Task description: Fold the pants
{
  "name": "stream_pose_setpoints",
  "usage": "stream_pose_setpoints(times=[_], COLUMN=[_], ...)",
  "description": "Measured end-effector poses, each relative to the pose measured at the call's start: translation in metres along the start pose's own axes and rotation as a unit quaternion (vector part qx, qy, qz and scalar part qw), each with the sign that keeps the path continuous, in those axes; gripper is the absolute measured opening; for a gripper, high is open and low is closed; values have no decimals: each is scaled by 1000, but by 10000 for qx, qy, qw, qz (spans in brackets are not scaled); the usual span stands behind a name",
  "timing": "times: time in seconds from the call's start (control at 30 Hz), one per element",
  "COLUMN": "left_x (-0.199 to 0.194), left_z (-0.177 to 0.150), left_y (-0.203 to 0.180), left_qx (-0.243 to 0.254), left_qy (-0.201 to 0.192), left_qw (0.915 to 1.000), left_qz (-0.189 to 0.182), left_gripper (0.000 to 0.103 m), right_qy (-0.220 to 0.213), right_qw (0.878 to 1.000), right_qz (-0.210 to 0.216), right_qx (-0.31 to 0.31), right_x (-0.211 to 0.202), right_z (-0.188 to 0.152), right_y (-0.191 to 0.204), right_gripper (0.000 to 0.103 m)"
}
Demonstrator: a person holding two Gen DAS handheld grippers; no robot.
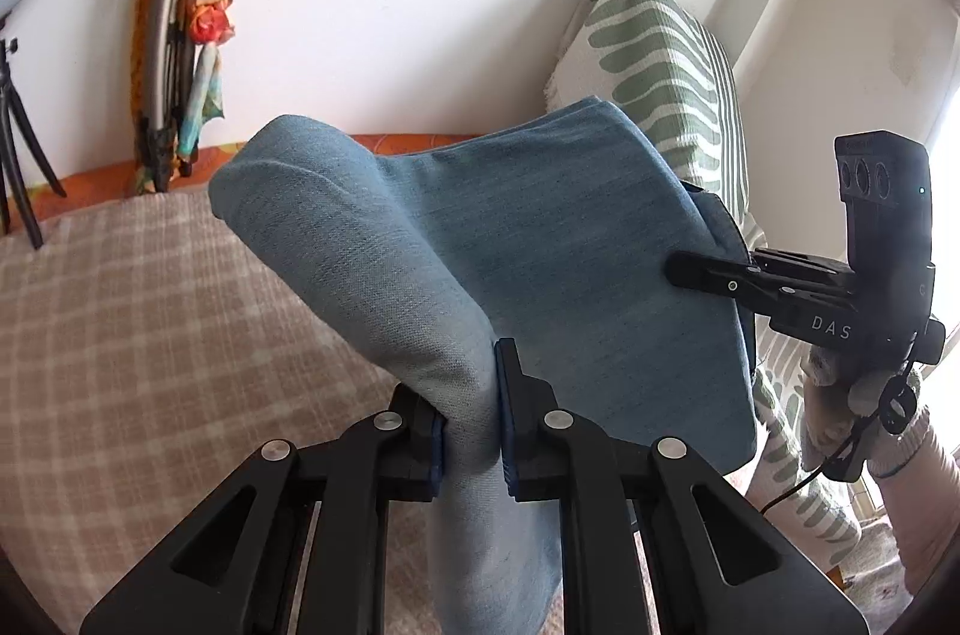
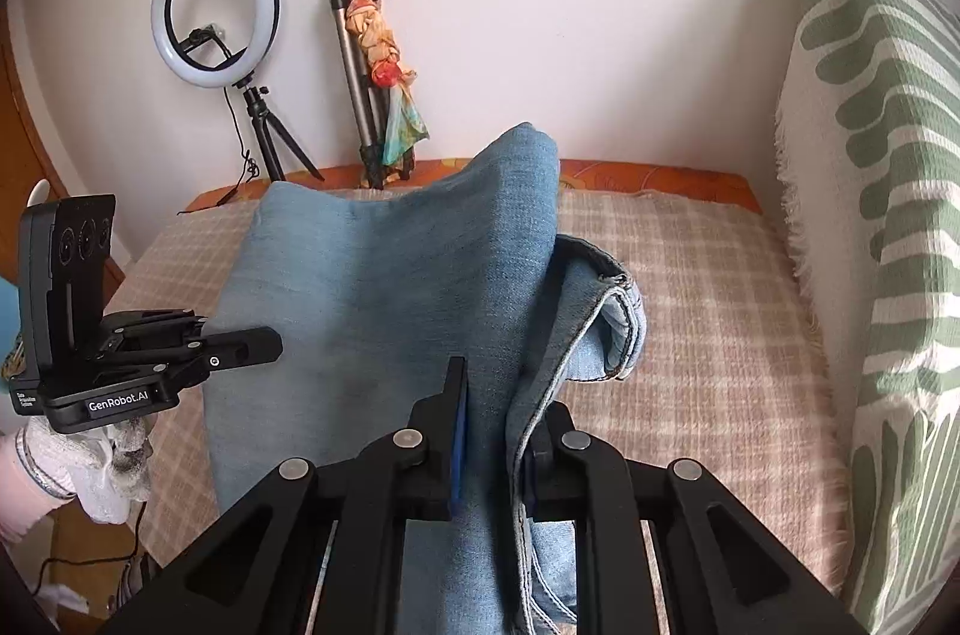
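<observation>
The light blue denim pants (image 1: 540, 239), folded over on themselves, are held up above the beige checked bed cover (image 1: 150, 311), stretched between the two tools. The black two-finger left gripper (image 1: 471, 431) is clamped on one bunched edge of the fabric, its jaws nearly closed around the cloth. The black two-finger right gripper (image 2: 492, 449) is likewise pinched on the opposite edge, where the stitched waistband (image 2: 606, 311) hangs beside it. Above the far end of the bed cover, a white ring light on a tripod (image 2: 215, 11) is seen against the wall. A green leaf-patterned cushion (image 2: 888, 191) stands along the bed cover's right side.
</observation>
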State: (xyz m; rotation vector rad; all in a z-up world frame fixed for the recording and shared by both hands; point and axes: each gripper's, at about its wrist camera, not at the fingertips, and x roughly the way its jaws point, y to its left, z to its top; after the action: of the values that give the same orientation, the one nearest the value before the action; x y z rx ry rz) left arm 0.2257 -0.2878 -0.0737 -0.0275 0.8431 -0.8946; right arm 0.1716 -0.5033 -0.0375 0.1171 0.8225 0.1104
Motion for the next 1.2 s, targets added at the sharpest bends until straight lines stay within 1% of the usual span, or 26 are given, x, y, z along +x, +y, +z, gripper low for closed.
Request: stream_pose_setpoints(times=[0.17, 0.3, 0.43, 0.57, 0.77, 0.9, 0.97, 1.0, 1.07, 1.1, 1.13, 1.17, 1.2], left_x=[17, 41, 70, 100, 136, 152, 157, 158, 157, 157, 156, 154, 153], left_z=[45, 75, 97, 109, 115, 114, 111, 109, 106, 104, 103, 101, 101], left_y=[18, 36, 58, 75, 95, 106, 111, 112, 115, 116, 117, 118, 121], left_qx=[104, 159, 58, 1, -89, -53, -73, -69, -86, -88, -115, -147, -164], left_qy=[-162, -245, -226, -161, -27, 106, 211, 258, 318, 348, 372, 390, 407], left_qw=[9997, 9993, 9994, 9993, 9985, 9965, 9950, 9940, 9926, 9916, 9909, 9903, 9896], left_qz=[134, 223, 269, 350, 548, 823, 977, 1065, 1169, 1242, 1290, 1324, 1369], left_gripper=[12, 12, 12, 12, 12, 13, 15, 19, 21, 23, 28, 29, 32], right_qy=[-183, -283, -320, -266, -156, -40, 14, 53, 137, 157, 164, 155, 124], right_qw=[9998, 9995, 9992, 9991, 9989, 9985, 9980, 9977, 9967, 9961, 9955, 9947, 9941], right_qz=[-63, -134, -140, -194, -267, -390, -507, -550, -648, -718, -799, -891, -959], right_qx=[26, 69, 193, 266, 360, 385, 377, 395, 462, 487, 489, 490, 485], right_x=[20, 49, 81, 119, 172, 197, 206, 209, 211, 212, 211, 210, 208], right_z=[52, 87, 112, 129, 139, 140, 141, 141, 140, 139, 138, 136, 134], right_y=[-12, -25, -43, -58, -76, -88, -94, -96, -101, -103, -103, -106, -106], right_gripper=[12, 12, 12, 12, 12, 12, 12, 13, 23, 32, 38, 40, 45])
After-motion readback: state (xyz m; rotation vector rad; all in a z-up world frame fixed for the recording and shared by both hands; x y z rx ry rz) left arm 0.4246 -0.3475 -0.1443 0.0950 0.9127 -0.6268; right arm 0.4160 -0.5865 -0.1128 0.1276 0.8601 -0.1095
